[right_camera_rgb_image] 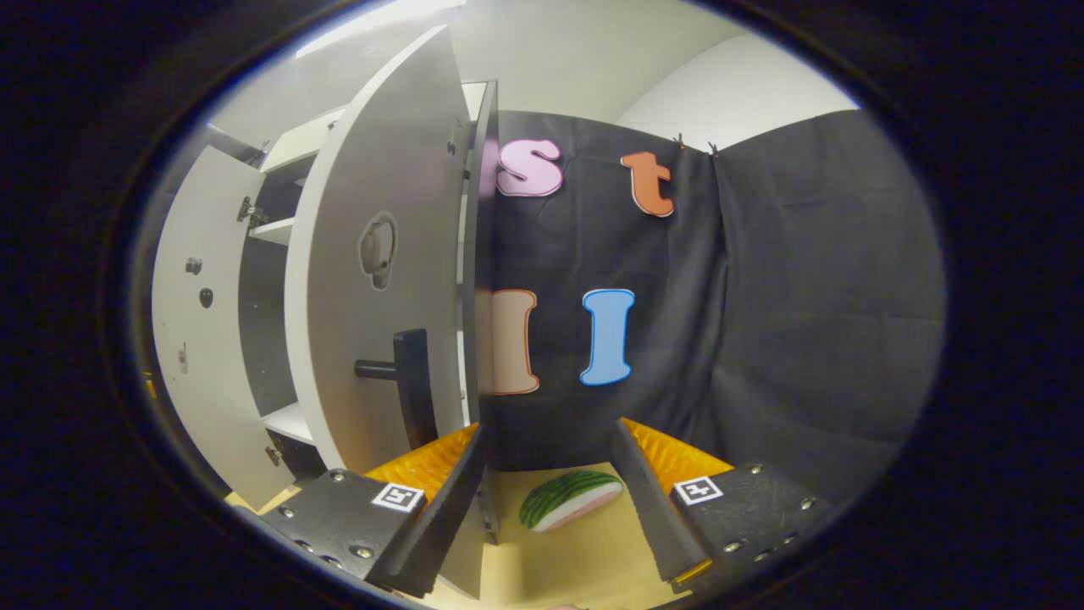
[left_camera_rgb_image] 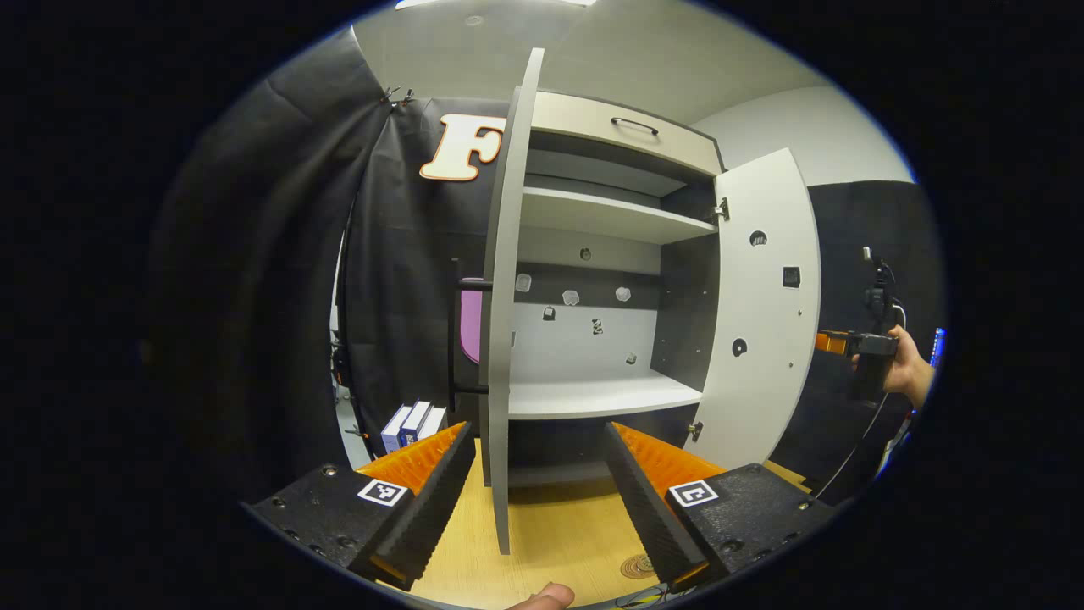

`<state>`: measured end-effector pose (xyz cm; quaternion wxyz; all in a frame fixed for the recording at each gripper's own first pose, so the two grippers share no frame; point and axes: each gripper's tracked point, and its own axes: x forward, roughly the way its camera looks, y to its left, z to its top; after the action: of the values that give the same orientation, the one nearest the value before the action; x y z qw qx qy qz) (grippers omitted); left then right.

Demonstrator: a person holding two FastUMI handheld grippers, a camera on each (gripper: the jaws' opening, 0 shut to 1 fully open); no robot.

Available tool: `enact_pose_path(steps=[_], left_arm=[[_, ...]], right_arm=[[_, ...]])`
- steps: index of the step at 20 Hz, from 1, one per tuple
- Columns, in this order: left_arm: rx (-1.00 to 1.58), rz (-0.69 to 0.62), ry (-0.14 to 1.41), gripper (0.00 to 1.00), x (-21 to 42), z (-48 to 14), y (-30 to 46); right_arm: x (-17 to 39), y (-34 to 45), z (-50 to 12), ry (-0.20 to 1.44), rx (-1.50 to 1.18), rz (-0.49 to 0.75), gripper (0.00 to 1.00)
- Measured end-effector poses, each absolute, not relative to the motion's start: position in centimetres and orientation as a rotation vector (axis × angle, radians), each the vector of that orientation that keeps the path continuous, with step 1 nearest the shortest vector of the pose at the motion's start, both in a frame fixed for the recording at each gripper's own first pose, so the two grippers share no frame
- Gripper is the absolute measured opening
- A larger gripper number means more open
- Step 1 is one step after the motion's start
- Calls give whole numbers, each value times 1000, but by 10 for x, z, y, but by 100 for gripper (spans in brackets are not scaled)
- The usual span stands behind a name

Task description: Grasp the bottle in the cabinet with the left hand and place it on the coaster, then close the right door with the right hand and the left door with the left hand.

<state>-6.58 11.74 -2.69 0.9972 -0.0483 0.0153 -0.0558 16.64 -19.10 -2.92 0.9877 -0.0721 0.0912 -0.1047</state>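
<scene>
The cabinet (left_camera_rgb_image: 622,135) stands with both doors swung out. Its left door (left_camera_rgb_image: 506,339) faces me edge-on, straight ahead between the fingers of my open left gripper (left_camera_rgb_image: 538,483). The lower shelf (left_camera_rgb_image: 593,396) is a bare white board. A round brown coaster (left_camera_rgb_image: 637,566) lies on the wooden table beside my left gripper's right finger. The right door (left_camera_rgb_image: 762,313) hangs open, and beyond it a hand holds my right gripper (left_camera_rgb_image: 826,342). In the right gripper view, the right gripper (right_camera_rgb_image: 550,496) is open, with the right door (right_camera_rgb_image: 373,280) and its black handle (right_camera_rgb_image: 411,385) just left of its fingers.
Several books (left_camera_rgb_image: 415,424) stand on the table left of the cabinet. A watermelon-slice toy (right_camera_rgb_image: 569,500) lies on the table between the right gripper's fingers, farther off. Black cloth walls close in the booth. A fingertip (left_camera_rgb_image: 542,598) shows at the bottom of the left gripper view.
</scene>
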Motion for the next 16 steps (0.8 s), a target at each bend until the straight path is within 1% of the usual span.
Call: enact_pose_path(steps=[1,2,3,4,5,6,8,9,11,12,13,14,15,16], left_arm=[[-89,-109,24,96,-66,-24,118],[-83,-111,21,93,-67,-22,118],[-82,-114,16,93,-67,-21,116],[-81,-113,18,96,-67,-20,115],[-80,-115,19,93,-66,-21,114],[-77,-115,18,93,-66,-21,114],[-72,-112,12,93,-68,-19,116],[-69,-109,12,96,-70,-19,118],[-65,-99,18,96,-72,-22,123],[-65,-96,21,96,-74,-25,125],[-63,-90,24,96,-75,-26,128],[-62,-83,25,93,-77,-27,132],[-61,-77,26,96,-78,-29,135],[-63,-72,28,96,-78,-31,138]], right_arm=[[167,-186,-30,185,-150,-201,92],[167,-178,-31,189,-156,-185,92],[168,-169,-32,193,-155,-165,92],[169,-161,-34,194,-148,-147,92],[171,-153,-36,193,-141,-134,87],[171,-147,-37,190,-136,-125,92],[173,-134,-40,188,-131,-110,92],[175,-127,-42,189,-131,-105,92],[176,-117,-43,186,-137,-98,92],[177,-114,-43,182,-137,-95,87],[178,-111,-44,182,-130,-96,92],[178,-110,-46,182,-123,-95,92],[179,-108,-46,185,-116,-95,92],[179,-104,-48,185,-116,-91,92]])
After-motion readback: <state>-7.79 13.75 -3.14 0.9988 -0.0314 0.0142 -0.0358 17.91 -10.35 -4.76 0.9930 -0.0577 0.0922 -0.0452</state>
